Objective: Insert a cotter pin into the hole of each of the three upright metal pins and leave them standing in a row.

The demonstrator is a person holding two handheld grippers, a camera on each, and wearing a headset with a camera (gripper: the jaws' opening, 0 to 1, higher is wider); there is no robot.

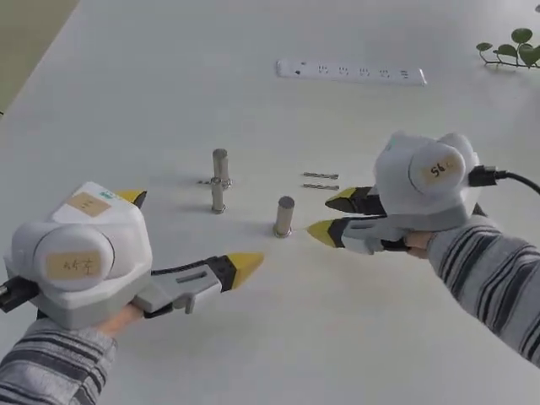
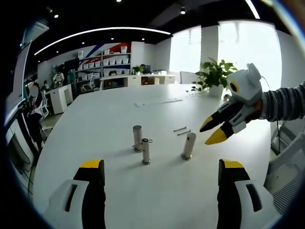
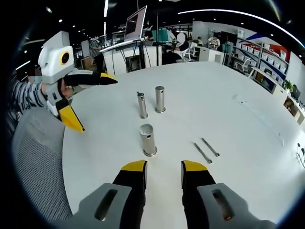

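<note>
**Entry: cotter-pin job, white worktable (image 1: 253,346), part done**

- Metal pins, 3, all upright. The rear pin (image 1: 220,165) and the slim pin (image 1: 218,195) stand close together. The broad pin (image 1: 284,216) stands apart to their right, so the 3 do not form a straight row.
- Seated cotter pin (image 1: 206,181): it appears to pass through the slim pin's head, but is too small to be sure.
- Loose cotter pins, 2: the upper cotter pin (image 1: 321,175) and the lower cotter pin (image 1: 321,186) lie flat and parallel, right of the metal pins.
- Left gripper (image 1: 194,228): spread wide and empty, near the broad pin.
- Right gripper (image 1: 325,215): jaws slightly parted and empty, tips near the lower cotter pin.

**Step in hand (judged):** pick up 1 loose cotter pin.

**Handling:**
- Bring the tips down steeply, since the cotter pin is thin and lies flat.
- Pinch it at the looped end and leave the legs free.
- Steady the target metal pin low on its body with the left gripper, clear of the hole.
- Line the legs up with the hole before pushing, because a sideways shove would likely topple the metal pin.
</note>
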